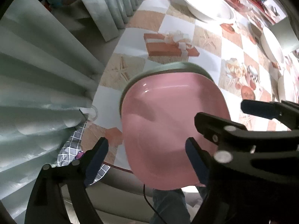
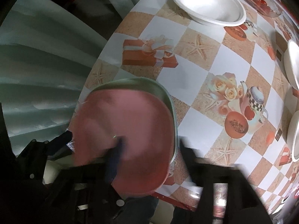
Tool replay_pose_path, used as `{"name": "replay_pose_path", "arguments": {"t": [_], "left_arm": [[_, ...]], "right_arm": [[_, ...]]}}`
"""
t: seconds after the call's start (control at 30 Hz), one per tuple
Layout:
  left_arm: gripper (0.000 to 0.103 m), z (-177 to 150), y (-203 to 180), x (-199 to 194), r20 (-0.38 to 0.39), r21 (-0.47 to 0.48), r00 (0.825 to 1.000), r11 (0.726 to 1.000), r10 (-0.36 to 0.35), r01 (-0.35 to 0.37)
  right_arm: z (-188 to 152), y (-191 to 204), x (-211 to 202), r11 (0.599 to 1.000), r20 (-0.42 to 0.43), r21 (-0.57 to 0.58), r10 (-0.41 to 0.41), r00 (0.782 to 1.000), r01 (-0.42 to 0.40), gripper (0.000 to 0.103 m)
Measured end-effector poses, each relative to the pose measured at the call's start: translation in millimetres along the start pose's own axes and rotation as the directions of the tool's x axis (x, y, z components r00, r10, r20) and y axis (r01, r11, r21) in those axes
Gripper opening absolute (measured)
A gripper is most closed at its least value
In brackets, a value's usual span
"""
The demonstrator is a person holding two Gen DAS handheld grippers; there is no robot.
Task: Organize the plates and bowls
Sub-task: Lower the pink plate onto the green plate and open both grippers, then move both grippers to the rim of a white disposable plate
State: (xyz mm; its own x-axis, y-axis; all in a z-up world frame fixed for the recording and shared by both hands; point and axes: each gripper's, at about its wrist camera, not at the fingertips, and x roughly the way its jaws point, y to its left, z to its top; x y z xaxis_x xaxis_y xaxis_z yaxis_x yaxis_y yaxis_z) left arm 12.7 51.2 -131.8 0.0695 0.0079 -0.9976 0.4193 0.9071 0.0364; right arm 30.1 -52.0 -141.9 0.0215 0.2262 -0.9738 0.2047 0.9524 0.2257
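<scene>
A pink plate (image 1: 168,127) lies on top of a green plate (image 1: 168,67) at the near edge of the table; both also show in the right wrist view, pink (image 2: 127,123) over green (image 2: 164,95). My left gripper (image 1: 147,156) is open, one finger off the plate's left edge and one over it. My right gripper (image 2: 149,145) is open, with its left finger (image 2: 117,149) above the pink plate and its right finger past the plates' right edge. It also shows in the left wrist view (image 1: 224,117).
A white bowl (image 2: 207,3) stands at the far side of the patterned tablecloth (image 2: 196,71), with a glass bowl of red fruit (image 2: 261,1) behind it. More white bowls (image 2: 293,63) stand at the right edge. A grey-green curtain (image 1: 37,74) hangs on the left.
</scene>
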Motion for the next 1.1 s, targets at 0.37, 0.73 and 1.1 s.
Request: {"name": "replay_pose_path", "arguments": {"t": [0.37,0.73,1.1], "left_arm": [[0.103,11.9,8.5,-20.2,0.063,0.004,0.995,0.997,-0.079,0.079],[0.103,25.1,-53.8,-35.0,0.011,0.221,0.989,0.965,-0.150,0.144],[0.103,33.6,-118.5,-40.5,-0.037,0.415,0.984,0.893,-0.174,0.173]], "right_arm": [[-7.1,-16.0,-28.2,0.998,0.053,0.059,0.003,0.999,-0.006,0.103],[-36.2,-68.9,-47.7,0.969,0.090,0.247,0.006,0.996,-0.028,0.103],[-88.5,-149.4,-73.3,0.864,0.155,0.501,-0.038,0.987,-0.045,0.103]]}}
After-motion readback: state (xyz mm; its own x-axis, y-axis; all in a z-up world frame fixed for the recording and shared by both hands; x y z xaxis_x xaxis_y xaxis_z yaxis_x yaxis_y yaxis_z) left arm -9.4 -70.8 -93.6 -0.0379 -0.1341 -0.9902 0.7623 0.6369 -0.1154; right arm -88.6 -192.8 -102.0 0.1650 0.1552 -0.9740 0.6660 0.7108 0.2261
